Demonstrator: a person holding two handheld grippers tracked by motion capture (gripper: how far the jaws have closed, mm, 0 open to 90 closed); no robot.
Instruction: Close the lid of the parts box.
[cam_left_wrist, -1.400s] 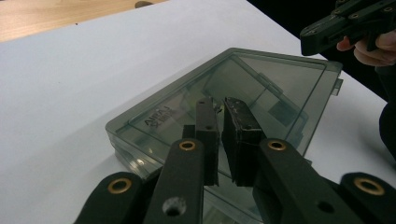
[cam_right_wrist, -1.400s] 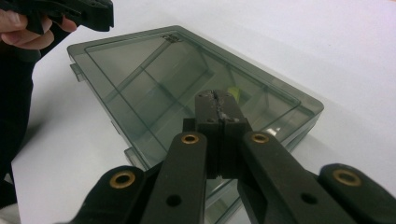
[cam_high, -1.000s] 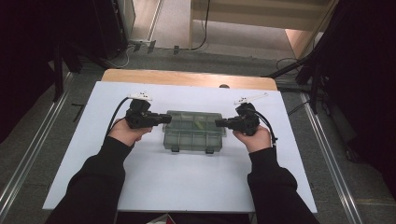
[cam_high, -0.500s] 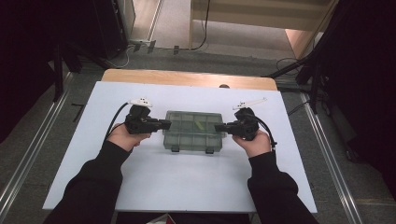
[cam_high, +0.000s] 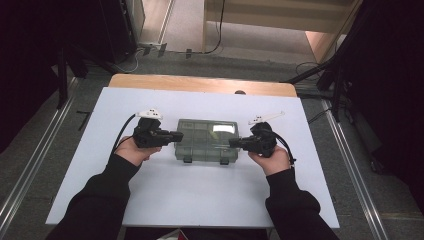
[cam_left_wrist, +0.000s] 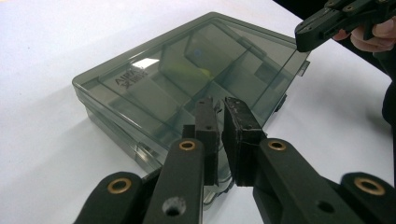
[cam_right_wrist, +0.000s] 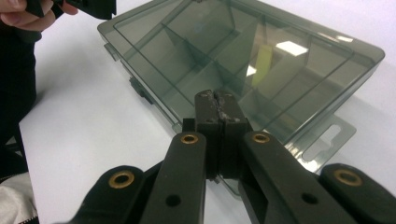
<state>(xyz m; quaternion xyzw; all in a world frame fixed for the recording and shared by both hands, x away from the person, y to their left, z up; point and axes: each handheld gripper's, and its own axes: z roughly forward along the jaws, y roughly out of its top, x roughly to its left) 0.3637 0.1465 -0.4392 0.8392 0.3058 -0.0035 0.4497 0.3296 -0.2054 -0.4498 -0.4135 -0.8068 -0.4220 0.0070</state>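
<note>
A smoky see-through compartment box (cam_high: 207, 140) lies flat with its lid down in the middle of the white table (cam_high: 200, 200). A small yellow piece (cam_right_wrist: 264, 58) shows through the lid in one compartment. My left gripper (cam_high: 179, 135) points level at the box's left end and is shut, with only a sliver between its pads (cam_left_wrist: 220, 105) and nothing in it. My right gripper (cam_high: 233, 143) points at the box's right end from the other side. Its pads are pressed together (cam_right_wrist: 215, 97) just over the box's edge, holding nothing. Whether either tip touches the box I cannot tell.
Two dark latches (cam_high: 187, 160) sit on the box's near side, and a clear hang tab (cam_right_wrist: 327, 135) sticks out at its right end. A wooden strip (cam_high: 200, 84) runs along the table's far edge. Metal floor rails (cam_high: 30, 165) flank the table.
Both hands have drifted slightly toward the near edge of the table. The box has stayed where it was, and both grippers are still shut.
</note>
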